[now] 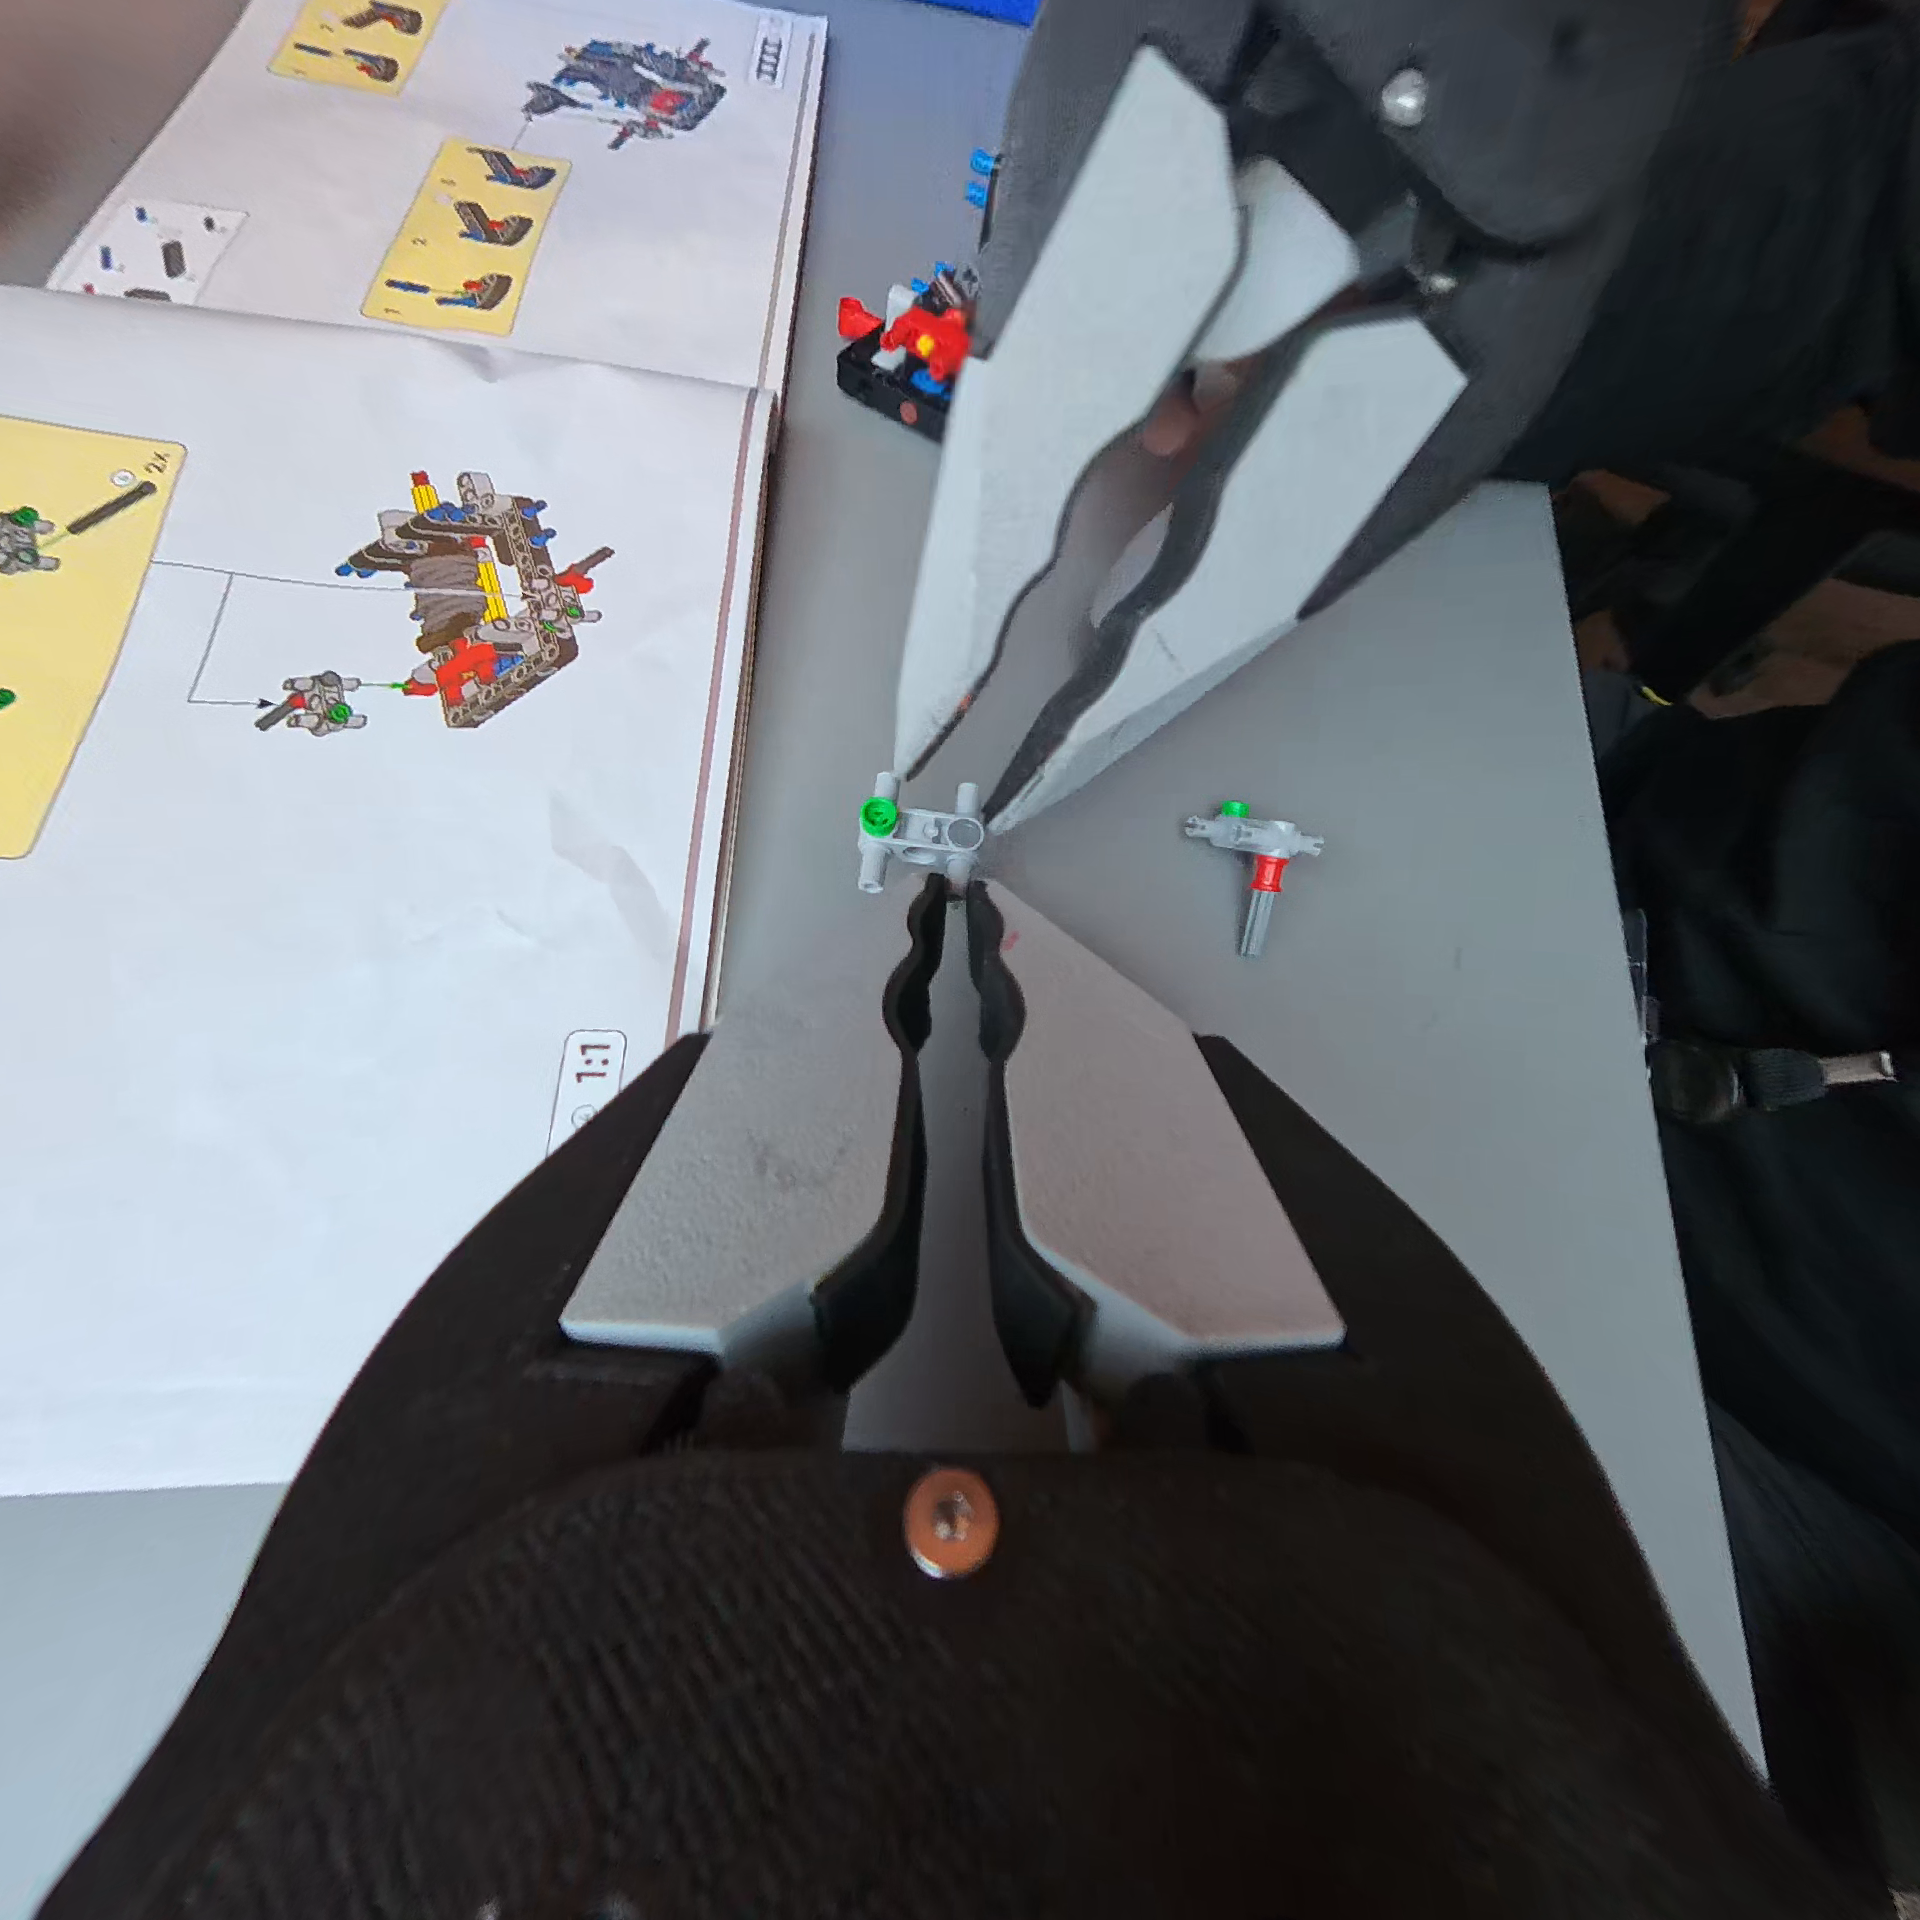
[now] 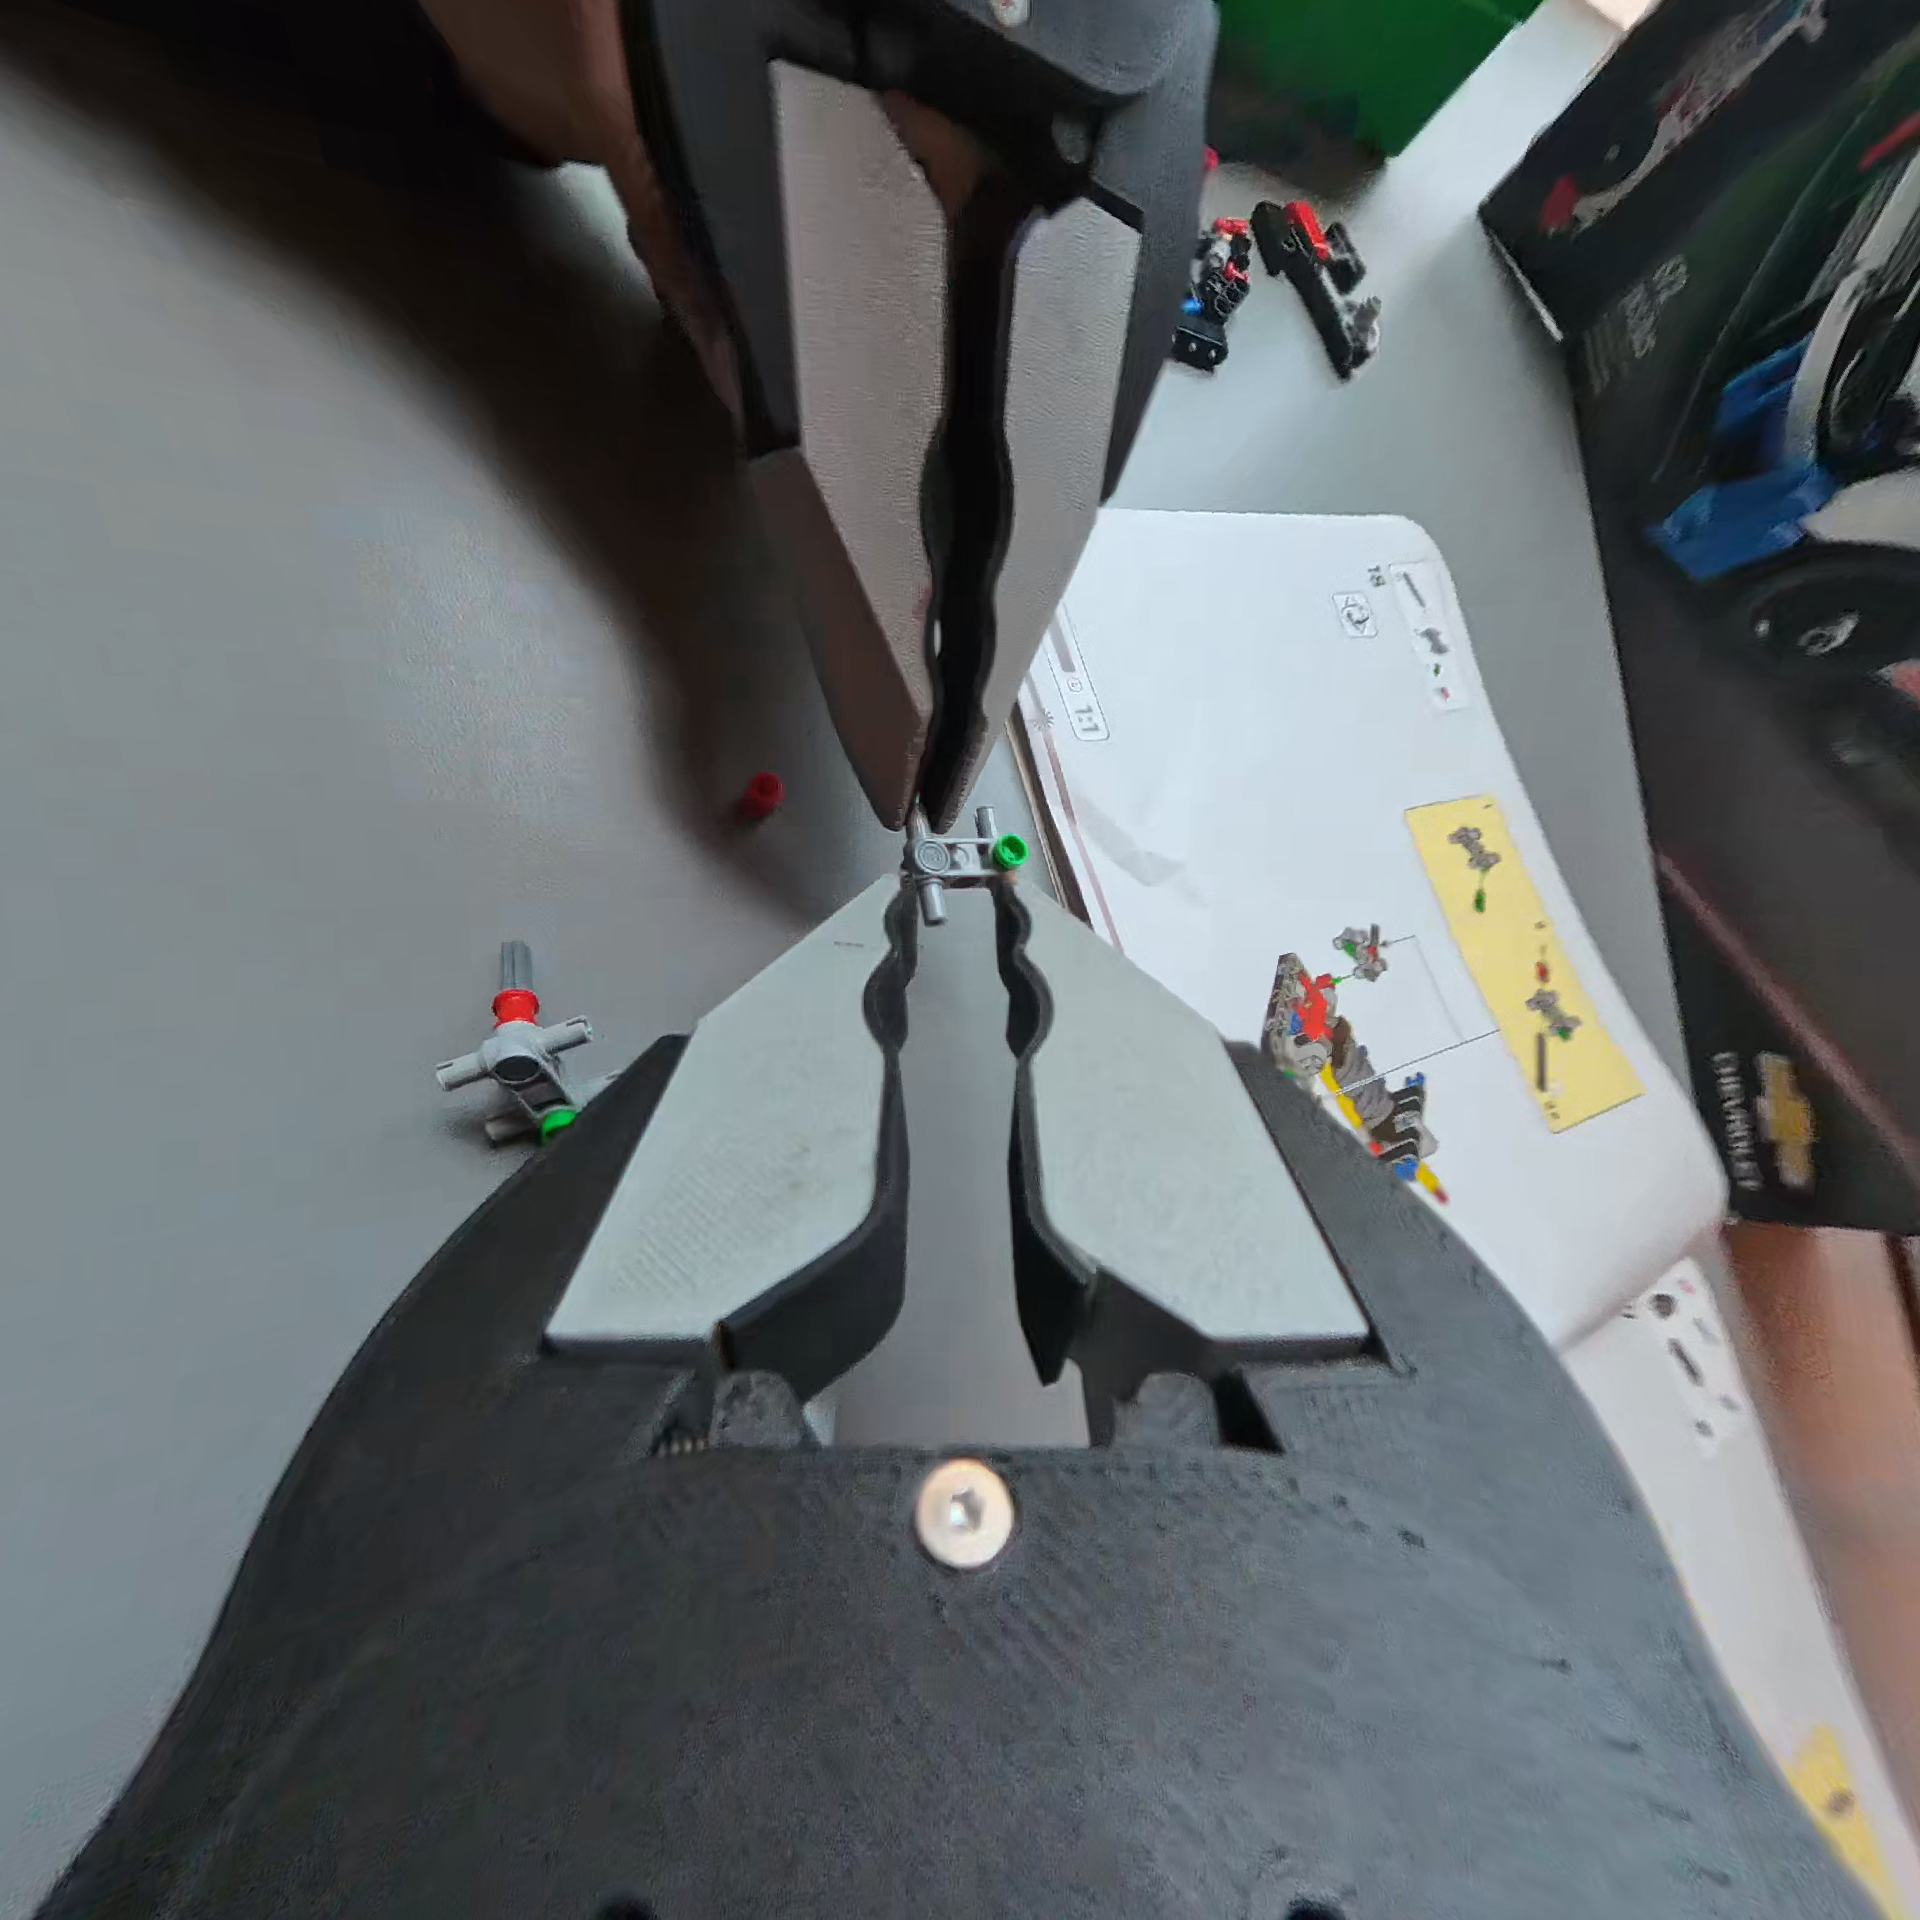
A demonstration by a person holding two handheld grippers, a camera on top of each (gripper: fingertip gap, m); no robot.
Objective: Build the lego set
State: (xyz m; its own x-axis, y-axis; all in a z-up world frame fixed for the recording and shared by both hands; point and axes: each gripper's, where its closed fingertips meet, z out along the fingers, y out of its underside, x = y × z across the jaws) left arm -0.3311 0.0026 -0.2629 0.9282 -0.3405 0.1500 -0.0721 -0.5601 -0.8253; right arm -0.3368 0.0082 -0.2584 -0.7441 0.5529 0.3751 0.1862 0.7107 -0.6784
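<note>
Grey table (image 1: pixel 1403 727) lay bare right of the manual's edge (image 1: pixel 727 727). Left gripper (image 1: pixel 954 885) pinched the grey connector (image 1: pixel 925 834), nearly closed; right gripper (image 2: pixel 951 894) straddled it, slightly open.

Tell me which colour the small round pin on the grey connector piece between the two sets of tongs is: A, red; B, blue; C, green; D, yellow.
C: the grey connector piece pinched by the left tongs carries a green pin at one end, seen in both wrist views.
</note>
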